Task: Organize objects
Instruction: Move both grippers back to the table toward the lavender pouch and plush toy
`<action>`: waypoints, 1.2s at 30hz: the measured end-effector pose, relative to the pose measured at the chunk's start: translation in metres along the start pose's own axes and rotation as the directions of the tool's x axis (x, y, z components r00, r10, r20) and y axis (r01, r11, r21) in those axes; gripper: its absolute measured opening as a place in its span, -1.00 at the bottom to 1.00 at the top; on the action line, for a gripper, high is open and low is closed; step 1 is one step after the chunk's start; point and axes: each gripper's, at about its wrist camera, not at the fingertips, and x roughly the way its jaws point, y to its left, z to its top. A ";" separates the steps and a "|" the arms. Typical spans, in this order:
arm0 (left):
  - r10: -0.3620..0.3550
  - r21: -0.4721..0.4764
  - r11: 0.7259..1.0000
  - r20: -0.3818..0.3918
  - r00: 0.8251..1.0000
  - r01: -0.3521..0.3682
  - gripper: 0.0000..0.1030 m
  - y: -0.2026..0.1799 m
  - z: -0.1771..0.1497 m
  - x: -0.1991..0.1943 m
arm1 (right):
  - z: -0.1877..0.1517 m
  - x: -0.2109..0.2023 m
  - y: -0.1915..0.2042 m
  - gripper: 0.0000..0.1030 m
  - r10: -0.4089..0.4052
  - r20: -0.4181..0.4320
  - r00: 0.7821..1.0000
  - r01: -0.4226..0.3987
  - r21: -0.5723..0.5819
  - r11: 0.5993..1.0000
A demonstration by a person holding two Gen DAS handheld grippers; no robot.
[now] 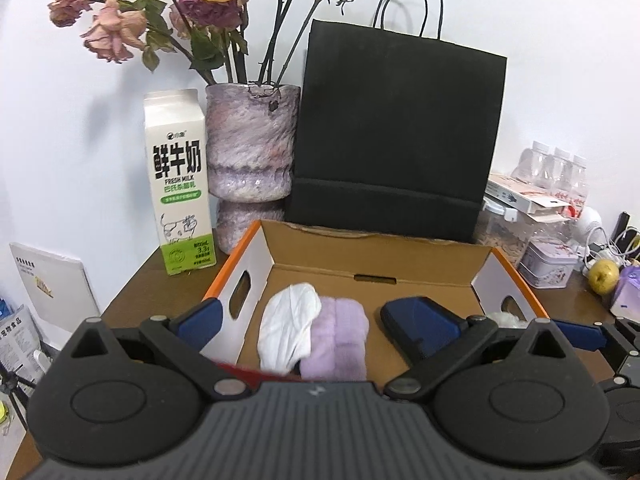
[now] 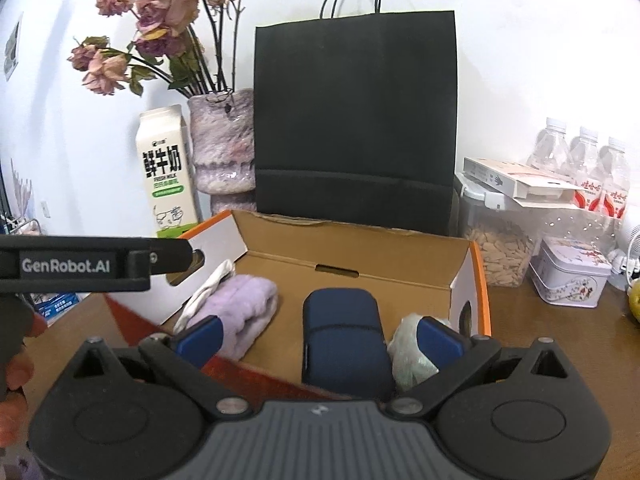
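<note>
An open cardboard box (image 1: 376,256) (image 2: 360,248) with orange edges sits on the brown table. Inside lie a white cloth (image 1: 288,326) (image 2: 208,284), a folded lilac towel (image 1: 338,340) (image 2: 244,304), a dark blue case (image 2: 344,336) (image 1: 416,320) and a crumpled clear bag (image 2: 408,352) (image 1: 506,318). My left gripper (image 1: 320,330) is open and empty above the box's near left part. My right gripper (image 2: 320,336) is open and empty, its fingers either side of the blue case. The left gripper's body (image 2: 80,266) shows at the left of the right wrist view.
A black paper bag (image 1: 396,140) (image 2: 356,120) stands behind the box. A milk carton (image 1: 180,184) (image 2: 166,172) and a vase of dried roses (image 1: 252,148) (image 2: 224,144) stand at back left. Bottles (image 2: 588,164), a seed jar (image 2: 500,248), a tin (image 2: 572,276) and an apple (image 1: 604,276) are at right.
</note>
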 end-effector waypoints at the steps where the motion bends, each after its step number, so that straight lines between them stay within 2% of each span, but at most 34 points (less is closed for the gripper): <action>1: -0.001 -0.002 1.000 -0.002 1.000 0.001 1.00 0.001 -0.002 -0.004 | -0.002 -0.004 0.002 1.00 -0.001 0.000 1.000 0.001 -0.002 1.000; 19: 0.029 -0.008 1.000 -0.039 0.999 -0.029 1.00 0.014 -0.048 -0.071 | -0.046 -0.069 0.024 1.00 0.003 -0.022 1.000 -0.003 -0.012 1.000; 27: 0.017 -0.029 0.999 -0.033 0.999 -0.018 1.00 0.018 -0.065 -0.101 | -0.065 -0.096 0.029 1.00 0.003 -0.021 1.000 -0.004 -0.008 1.000; 36: 0.035 -0.017 0.999 -0.063 0.997 -0.036 1.00 0.021 -0.092 -0.116 | -0.085 -0.119 0.040 1.00 0.011 -0.030 0.999 -0.011 -0.023 1.000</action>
